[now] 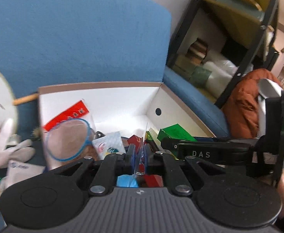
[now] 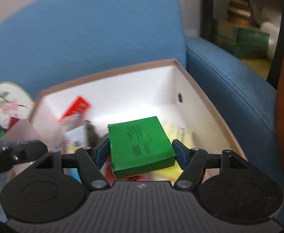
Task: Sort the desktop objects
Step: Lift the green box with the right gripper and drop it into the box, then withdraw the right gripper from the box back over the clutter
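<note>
Many oddments (image 1: 110,145) crowding white box (image 2: 134,89)

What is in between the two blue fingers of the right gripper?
A flat green cardboard box, held over the white storage box; the right wrist view shows it.

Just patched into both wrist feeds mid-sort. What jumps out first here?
The bright green box sits between the right gripper's fingers, above the open white cardboard box on the blue chair. The left gripper is shut on a thin clear packet over the same box, which already holds a red packet and other clutter.
</note>
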